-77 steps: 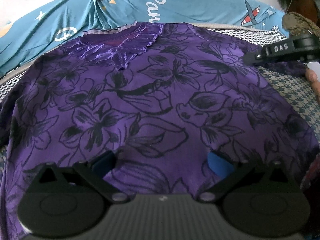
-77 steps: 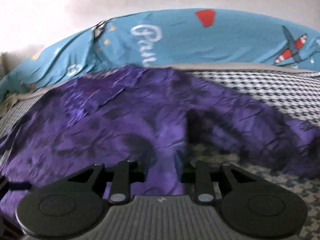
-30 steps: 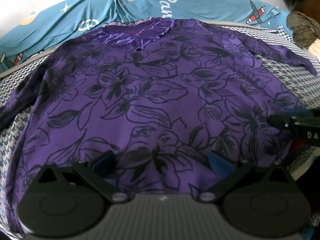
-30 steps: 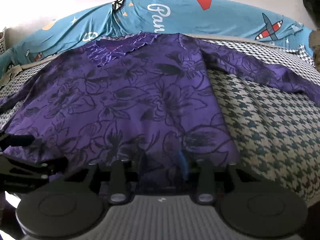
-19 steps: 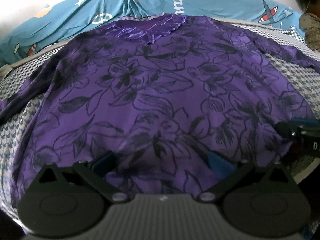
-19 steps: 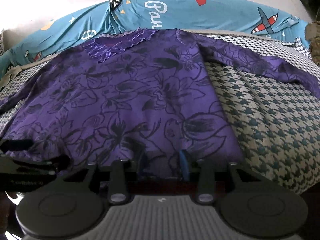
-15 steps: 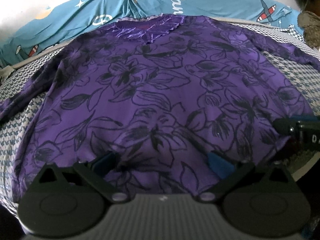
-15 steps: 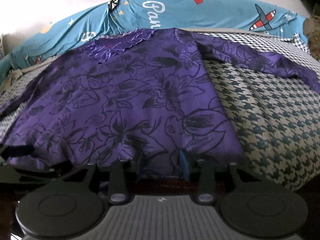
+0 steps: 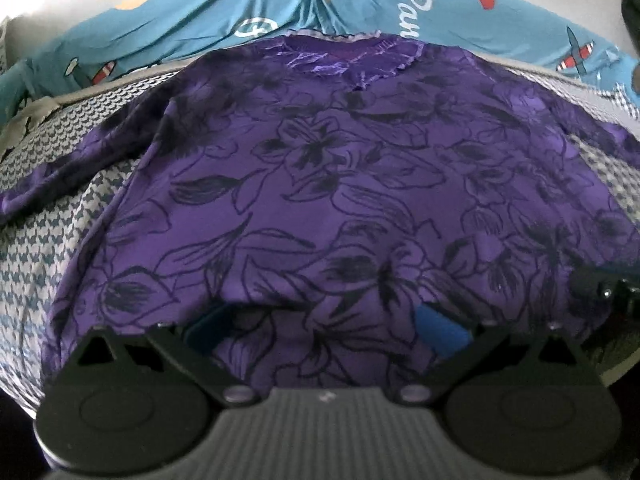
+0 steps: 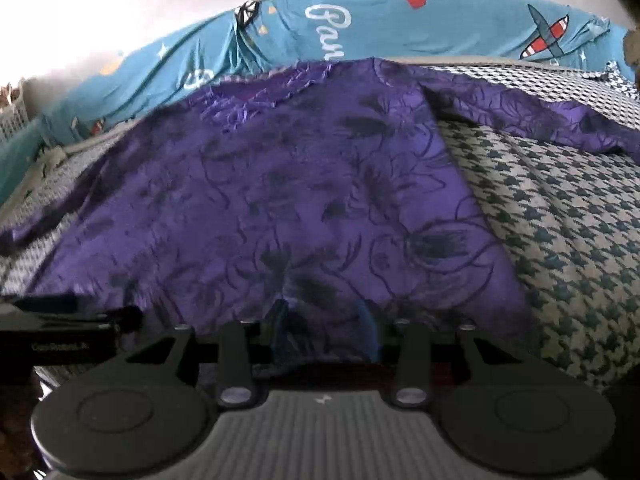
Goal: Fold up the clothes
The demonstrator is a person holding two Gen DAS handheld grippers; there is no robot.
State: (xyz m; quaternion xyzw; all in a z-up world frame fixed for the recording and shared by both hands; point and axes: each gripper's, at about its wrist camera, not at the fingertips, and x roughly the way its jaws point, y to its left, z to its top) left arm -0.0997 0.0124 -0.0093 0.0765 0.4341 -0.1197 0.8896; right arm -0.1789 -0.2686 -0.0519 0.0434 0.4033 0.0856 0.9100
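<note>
Purple floral blouse (image 9: 340, 200) lies flat and spread on the houndstooth bed (image 10: 560, 240), neckline at 12 o'clock, hem at 6 right by me, long axis running away from me. My left gripper (image 9: 324, 330) is spread wide over the hem; my right gripper (image 10: 326, 330) is narrowed and pinching the hem's right part. Thin, slinky, crinkled fabric; sleeves splay to 9 and 3.
</note>
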